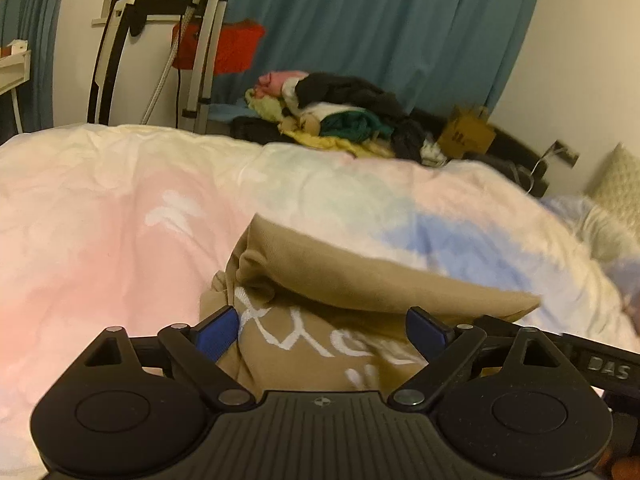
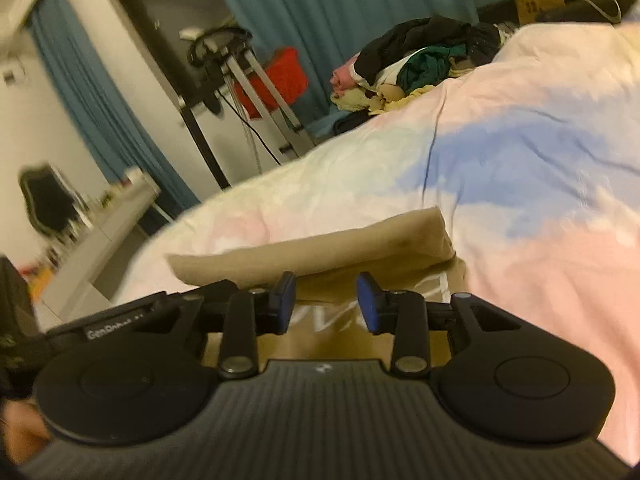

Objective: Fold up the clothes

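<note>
A tan garment with white lettering lies on the pastel duvet, its upper part folded over into a thick flap. My left gripper is open just above the lettered part, holding nothing. In the right wrist view the same tan garment lies on the duvet with its folded edge facing me. My right gripper is open over its near part, holding nothing. The right gripper's body shows at the lower right of the left wrist view.
A heap of mixed clothes sits beyond the bed's far edge, also seen in the right wrist view. A brown paper bag, metal stand, red fabric and teal curtain stand behind. A white desk is at left.
</note>
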`<state>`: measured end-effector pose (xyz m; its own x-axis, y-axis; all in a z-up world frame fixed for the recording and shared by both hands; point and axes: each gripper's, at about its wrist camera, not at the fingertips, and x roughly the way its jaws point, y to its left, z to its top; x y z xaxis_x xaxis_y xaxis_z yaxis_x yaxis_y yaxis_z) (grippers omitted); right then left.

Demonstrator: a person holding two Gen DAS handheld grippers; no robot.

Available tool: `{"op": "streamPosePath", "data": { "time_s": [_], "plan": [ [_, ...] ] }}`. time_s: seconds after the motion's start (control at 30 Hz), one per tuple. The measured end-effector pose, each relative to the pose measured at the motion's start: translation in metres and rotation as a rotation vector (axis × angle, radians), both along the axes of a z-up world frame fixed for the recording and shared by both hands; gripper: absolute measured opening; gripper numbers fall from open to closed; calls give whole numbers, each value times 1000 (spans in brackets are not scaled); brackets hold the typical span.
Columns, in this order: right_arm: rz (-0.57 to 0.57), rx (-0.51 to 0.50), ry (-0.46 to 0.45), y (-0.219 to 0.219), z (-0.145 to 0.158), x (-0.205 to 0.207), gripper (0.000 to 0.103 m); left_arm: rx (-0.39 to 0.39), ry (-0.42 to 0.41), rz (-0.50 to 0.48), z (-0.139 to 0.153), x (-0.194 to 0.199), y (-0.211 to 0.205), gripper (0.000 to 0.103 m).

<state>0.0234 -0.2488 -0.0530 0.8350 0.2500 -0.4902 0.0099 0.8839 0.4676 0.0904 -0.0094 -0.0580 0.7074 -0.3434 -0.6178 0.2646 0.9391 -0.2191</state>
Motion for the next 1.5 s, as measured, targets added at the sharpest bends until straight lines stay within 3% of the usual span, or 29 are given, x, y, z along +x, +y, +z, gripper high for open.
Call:
{"op": "streamPosePath", "data": {
  "time_s": [0.23,0.37,0.67,0.8,0.97,1.1,1.2,1.23,1.27,1.33,1.4,1.5],
  "plan": [
    [-29,-170,111,9,-43,64,35,82,33,36,-28,36,-3,92],
    [-24,-182,113,10,-51,70,35,82,27,36,-27,37,1,92],
    [-57,-171,78,11,-30,19,37,113,-9,-11,-7,-7,1,92],
    [-43,-180,119,12,-32,11,36,177,-18,-46,-9,-22,-11,92],
    [-42,-159,137,11,-32,1,36,187,-3,-56,-10,-30,-12,92],
    [-46,-44,107,-1,-16,-21,39,146,-35,-43,7,-47,-2,92],
    [-65,99,116,-14,-12,-43,39,99,-42,-28,16,-64,9,92],
    [-69,165,127,-19,-15,-49,46,77,-41,-21,18,-69,13,92],
    [-73,232,139,-23,-18,-55,62,49,-38,-13,21,-73,18,93],
    [-80,391,161,-31,-30,-63,84,-21,-24,3,25,-80,27,97],
    [-85,546,183,-39,-42,-70,85,-115,3,21,26,-83,37,98],
    [-71,663,228,-39,-60,-61,85,-235,54,21,24,-81,47,98]
  ]
}}
